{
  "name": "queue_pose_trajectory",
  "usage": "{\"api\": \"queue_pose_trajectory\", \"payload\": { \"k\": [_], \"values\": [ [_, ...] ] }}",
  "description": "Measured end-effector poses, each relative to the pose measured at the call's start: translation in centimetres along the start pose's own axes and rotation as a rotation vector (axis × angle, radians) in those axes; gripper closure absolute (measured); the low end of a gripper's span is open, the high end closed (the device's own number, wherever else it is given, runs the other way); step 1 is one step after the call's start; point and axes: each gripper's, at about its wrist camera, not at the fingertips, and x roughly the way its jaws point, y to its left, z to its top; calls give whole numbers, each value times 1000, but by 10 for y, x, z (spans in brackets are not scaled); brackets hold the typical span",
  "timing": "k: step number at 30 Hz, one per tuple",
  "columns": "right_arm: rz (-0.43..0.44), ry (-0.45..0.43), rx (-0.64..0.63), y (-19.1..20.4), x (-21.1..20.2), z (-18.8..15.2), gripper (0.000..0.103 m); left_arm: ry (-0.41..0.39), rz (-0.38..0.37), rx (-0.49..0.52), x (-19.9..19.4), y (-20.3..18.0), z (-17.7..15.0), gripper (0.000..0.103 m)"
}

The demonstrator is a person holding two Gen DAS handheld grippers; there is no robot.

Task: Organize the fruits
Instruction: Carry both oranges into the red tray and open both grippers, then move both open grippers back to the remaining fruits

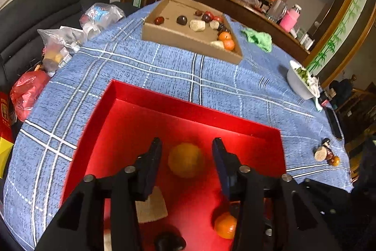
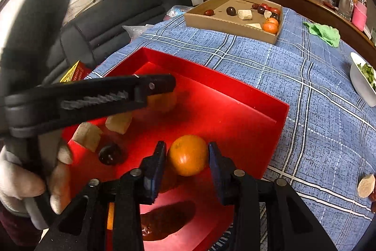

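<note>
Because the fruits go in the red box (image 2: 280, 119), both tongs hang over it — the right gripper (image 2: 186, 153) pinching an orange (image 2: 188, 155), the left gripper (image 1: 186, 154) spread wide around a yellow fruit (image 1: 185, 159).

The red tray (image 1: 141, 95) is sitting on a tablecloth (image 1: 164, 67) showing a blue weave crossed by white and dark plaid lines. An orange tangerine (image 2: 188, 155) is showing between black grippers with blue pads (image 2: 215, 157). The cardboard box (image 1: 188, 42) is appearing tan, and the crumpled cloth (image 1: 258, 38) is appearing green.

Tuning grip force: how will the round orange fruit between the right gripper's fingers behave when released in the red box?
The round orange fruit probably rolls on the flat red box floor. Smooth skin may slip against the right gripper pads.
</note>
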Motion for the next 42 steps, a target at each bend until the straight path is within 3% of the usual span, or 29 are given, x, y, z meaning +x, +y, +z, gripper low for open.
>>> {"api": "queue_pose_trajectory", "payload": {
  "k": [2, 4, 8, 12, 18, 25, 33, 42],
  "values": [
    [21, -6, 18, -3, -4, -1, 41, -18, 9, -7, -10, -1, -2, 53],
    [19, -29, 27, -3, -11, -3, 34, -42, 22, -10, -23, -3, -4, 48],
    [17, -81, 35, -6, -39, -9, 32, -103, 65, 14, -52, -20, -12, 25],
    [-6, -127, 44, -13, -67, -22, 25, -173, 112, 46, -77, -45, -26, 14],
    [-70, -177, 123, -46, -106, -62, 23, -212, 85, 28, -97, -83, -58, 13],
    [-148, -184, 232, -94, -138, -105, 24, -217, 221, 173, -92, -133, -85, 13],
    [-189, -200, 335, -137, -158, -133, 24, -192, 214, 226, -89, -156, -96, 13],
    [-209, -210, 346, -149, -166, -144, 24, -182, 211, 246, -86, -164, -101, 13]
  ]
}}
